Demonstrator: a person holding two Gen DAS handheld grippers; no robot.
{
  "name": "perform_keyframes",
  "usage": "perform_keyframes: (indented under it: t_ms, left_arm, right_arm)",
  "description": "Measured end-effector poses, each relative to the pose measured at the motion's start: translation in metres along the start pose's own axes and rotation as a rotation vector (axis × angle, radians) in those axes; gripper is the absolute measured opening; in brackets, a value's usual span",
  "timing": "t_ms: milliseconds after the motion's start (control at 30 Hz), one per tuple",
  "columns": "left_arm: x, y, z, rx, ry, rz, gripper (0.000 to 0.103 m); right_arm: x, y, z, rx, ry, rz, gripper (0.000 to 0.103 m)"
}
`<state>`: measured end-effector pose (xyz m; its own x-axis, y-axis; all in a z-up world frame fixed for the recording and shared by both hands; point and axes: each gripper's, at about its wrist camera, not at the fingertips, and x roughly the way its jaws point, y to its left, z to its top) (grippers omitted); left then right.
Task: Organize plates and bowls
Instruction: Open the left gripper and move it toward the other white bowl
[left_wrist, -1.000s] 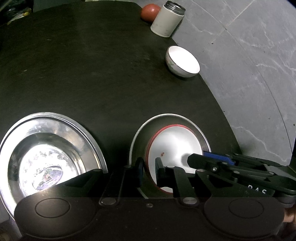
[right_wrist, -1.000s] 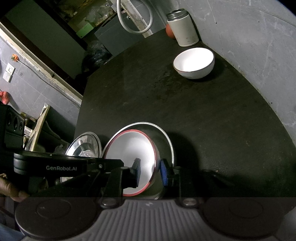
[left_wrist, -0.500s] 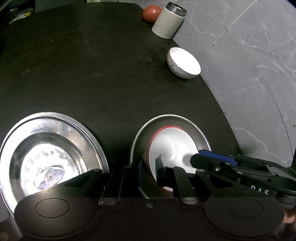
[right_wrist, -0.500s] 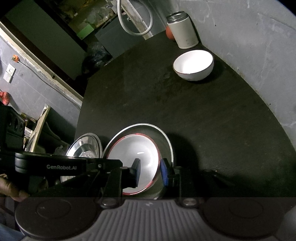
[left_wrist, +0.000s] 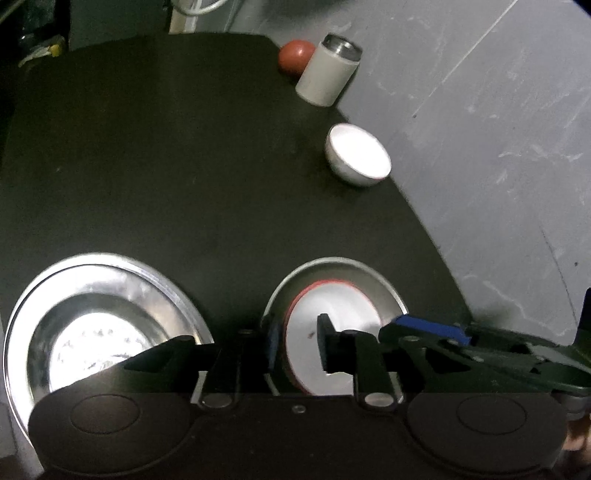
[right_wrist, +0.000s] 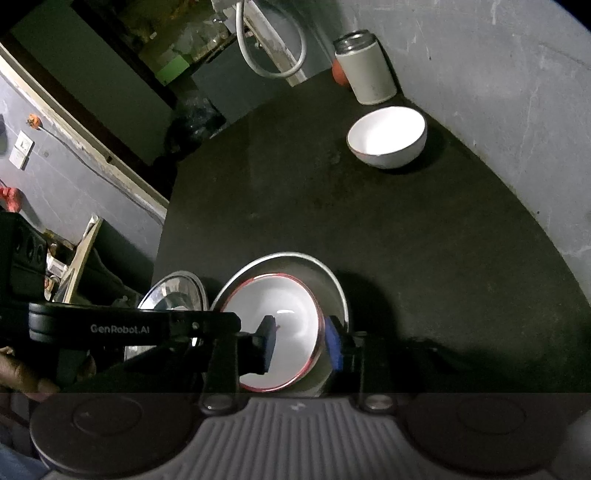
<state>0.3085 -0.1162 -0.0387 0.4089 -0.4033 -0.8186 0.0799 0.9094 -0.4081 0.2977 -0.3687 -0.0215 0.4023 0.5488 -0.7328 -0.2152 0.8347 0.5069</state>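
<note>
A white bowl with a red rim (left_wrist: 332, 314) (right_wrist: 284, 310) sits inside a steel plate (left_wrist: 384, 280) (right_wrist: 332, 284) at the near edge of the dark table. My left gripper (left_wrist: 297, 345) is open, its jaws astride the bowl's left rim. My right gripper (right_wrist: 301, 343) is open, its jaws astride the bowl's right rim. A second steel plate (left_wrist: 92, 317) (right_wrist: 177, 291) lies to the left. A plain white bowl (left_wrist: 358, 155) (right_wrist: 388, 134) stands far back by the wall.
A white canister with a metal lid (left_wrist: 328, 70) (right_wrist: 365, 66) and a red ball (left_wrist: 295, 55) stand at the table's far corner. A grey wall (left_wrist: 498, 129) borders the table on the right. The table's left edge (right_wrist: 162, 229) drops to clutter.
Both grippers' jaws have widened around the red-rimmed bowl's rim, and the bowl has settled lower and flatter in the steel plate. Both cameras have pulled back a little.
</note>
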Motion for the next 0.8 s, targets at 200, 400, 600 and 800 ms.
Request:
perform_keyframes:
  t_ms: [200,400,600,800]
  left_arm:
    - [-0.004,-0.002,0.006,0.018,-0.037,-0.045,0.048]
    - [-0.006,-0.002,0.014,0.026,-0.091,-0.002,0.068]
    - [-0.006,0.010,0.023,-0.033,-0.125,0.033,0.082]
    - [0.001,0.014,0.034,-0.072,-0.134,0.078,0.097]
  right_arm:
    - [-0.006,-0.004,-0.001,0.022,-0.043,0.018,0.040]
    - [-0.007,-0.007,0.002,0.029,-0.071,0.044,0.050]
    - [-0.011,-0.011,0.007,0.041,-0.120,0.048,0.065]
    - [-0.005,-0.022,0.014,0.074,-0.134,0.040,0.075]
